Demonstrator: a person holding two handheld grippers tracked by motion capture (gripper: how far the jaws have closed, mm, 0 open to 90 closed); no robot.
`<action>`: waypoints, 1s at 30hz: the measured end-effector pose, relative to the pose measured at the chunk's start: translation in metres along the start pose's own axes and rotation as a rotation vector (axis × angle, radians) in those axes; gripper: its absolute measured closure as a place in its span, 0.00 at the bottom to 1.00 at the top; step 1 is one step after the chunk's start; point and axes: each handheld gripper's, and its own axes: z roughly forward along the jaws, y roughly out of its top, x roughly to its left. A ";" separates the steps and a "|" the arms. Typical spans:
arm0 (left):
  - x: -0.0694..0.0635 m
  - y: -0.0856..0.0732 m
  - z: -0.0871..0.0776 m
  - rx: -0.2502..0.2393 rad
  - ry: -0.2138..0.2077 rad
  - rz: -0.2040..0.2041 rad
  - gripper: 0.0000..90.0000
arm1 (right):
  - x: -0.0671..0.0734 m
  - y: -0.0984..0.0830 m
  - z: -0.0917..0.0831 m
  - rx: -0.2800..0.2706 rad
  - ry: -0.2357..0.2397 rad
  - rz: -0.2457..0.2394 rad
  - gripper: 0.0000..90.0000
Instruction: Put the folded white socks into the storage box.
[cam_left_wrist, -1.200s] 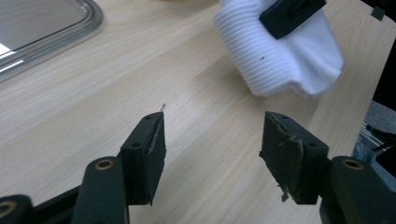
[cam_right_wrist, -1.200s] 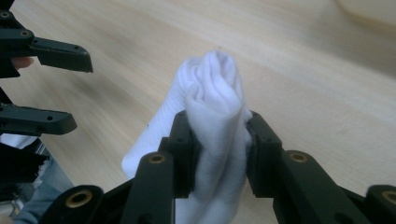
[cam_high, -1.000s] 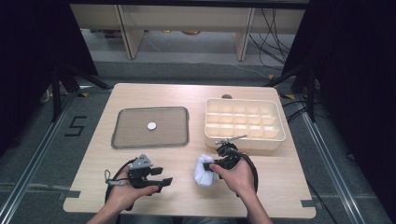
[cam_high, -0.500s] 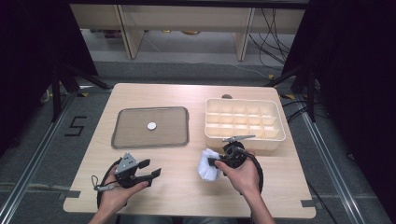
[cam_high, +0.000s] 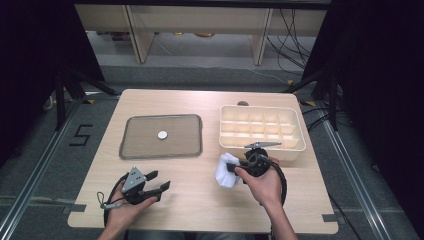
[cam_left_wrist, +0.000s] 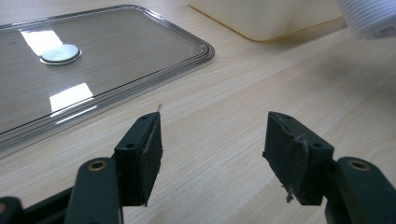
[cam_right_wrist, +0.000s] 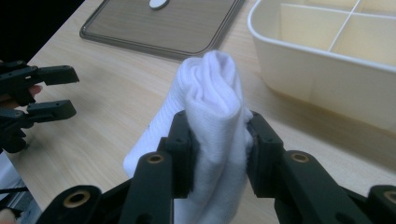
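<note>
High view shows one table (cam_high: 200, 210) with wide bare wood along its near edge, between the two hands. One right gripper (cam_high: 231, 168) grips one white folded cloth (cam_high: 225, 172) firmly, just left of the near left corner of the one cream compartment box (cam_high: 260, 145). One left gripper (cam_high: 162, 186) has its jaws wide apart and holds nothing, near the near left edge. One tray (cam_high: 130, 150) carries one small white disc (cam_high: 162, 134). Part of the cloth is hidden behind the jaws.
</note>
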 end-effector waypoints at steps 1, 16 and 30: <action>-0.001 -0.002 0.001 0.006 -0.001 0.004 0.40 | -0.001 0.002 -0.001 -0.017 -0.012 -0.018 0.75; -0.003 -0.003 0.003 0.009 -0.020 0.007 0.40 | -0.005 0.020 -0.010 -0.057 -0.028 0.005 0.75; -0.003 -0.003 0.003 0.011 -0.019 0.001 0.40 | -0.008 0.039 -0.014 -0.099 -0.059 -0.034 0.75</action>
